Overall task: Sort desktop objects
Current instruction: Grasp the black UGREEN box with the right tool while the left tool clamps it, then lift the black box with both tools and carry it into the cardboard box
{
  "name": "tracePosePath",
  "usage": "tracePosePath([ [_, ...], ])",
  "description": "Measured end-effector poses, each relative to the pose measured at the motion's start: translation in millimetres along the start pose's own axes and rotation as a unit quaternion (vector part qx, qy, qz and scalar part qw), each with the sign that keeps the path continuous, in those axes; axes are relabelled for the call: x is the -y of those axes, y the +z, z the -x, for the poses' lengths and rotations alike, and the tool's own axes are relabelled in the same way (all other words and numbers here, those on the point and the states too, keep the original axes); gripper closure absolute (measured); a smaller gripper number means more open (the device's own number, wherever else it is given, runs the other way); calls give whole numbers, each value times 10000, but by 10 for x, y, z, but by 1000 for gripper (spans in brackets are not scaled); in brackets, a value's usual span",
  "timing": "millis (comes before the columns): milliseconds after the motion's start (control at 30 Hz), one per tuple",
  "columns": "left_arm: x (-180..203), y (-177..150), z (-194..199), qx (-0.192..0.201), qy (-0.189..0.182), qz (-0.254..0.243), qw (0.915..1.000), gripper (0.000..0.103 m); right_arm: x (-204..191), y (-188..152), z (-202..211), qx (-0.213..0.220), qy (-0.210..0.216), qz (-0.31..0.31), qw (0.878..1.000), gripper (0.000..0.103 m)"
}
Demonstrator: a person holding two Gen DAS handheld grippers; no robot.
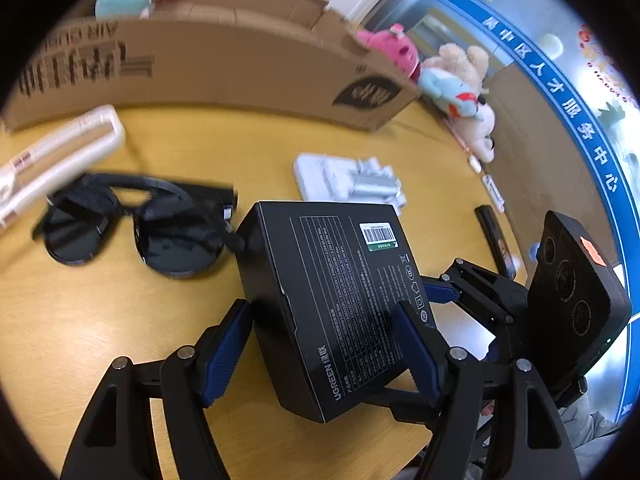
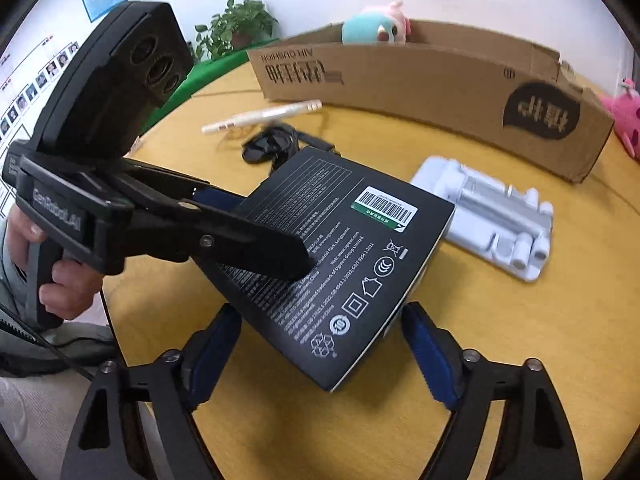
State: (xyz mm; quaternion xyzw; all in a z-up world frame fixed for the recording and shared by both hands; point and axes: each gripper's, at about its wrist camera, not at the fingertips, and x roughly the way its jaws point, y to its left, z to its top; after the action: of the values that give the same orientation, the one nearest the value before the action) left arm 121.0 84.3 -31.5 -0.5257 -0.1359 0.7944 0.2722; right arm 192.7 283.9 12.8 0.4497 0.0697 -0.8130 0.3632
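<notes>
While sunglasses (image 1: 132,228) lie at the left of the bench (image 1: 100,320), the left gripper (image 1: 322,307) has its fingers clamped on the tilted black box (image 1: 332,280) at mid-bench. The box's near corner sits between the fingers of the right gripper (image 2: 320,309); whether those press it I cannot tell. A white moulded tray (image 2: 492,216) lies just to the right.

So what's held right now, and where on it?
The black printed cardboard box, tilted off the yellow table: left gripper clamps its near end, one finger on the printed face. Right gripper straddles a corner; contact unclear.
</notes>
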Motion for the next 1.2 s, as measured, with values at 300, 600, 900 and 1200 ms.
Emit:
tracePosePath([
  [300, 227, 402, 570, 871, 132, -443, 9951, 31, -131, 477, 478, 831, -305, 311, 9956, 22],
  [600, 447, 965, 1060, 1644, 382, -1078, 9797, 31, -195, 1209, 796, 1369, -677, 760, 9853, 22],
  [900, 671, 1671, 1549, 2350, 649, -1612, 9563, 31, -137, 2161, 1011, 1882, -852, 1079, 9725, 22],
  [1200, 708, 2230, 1742, 2583, 635, -1794, 9471, 31, 45, 2850, 1142, 2112, -953, 1323, 9637, 22],
])
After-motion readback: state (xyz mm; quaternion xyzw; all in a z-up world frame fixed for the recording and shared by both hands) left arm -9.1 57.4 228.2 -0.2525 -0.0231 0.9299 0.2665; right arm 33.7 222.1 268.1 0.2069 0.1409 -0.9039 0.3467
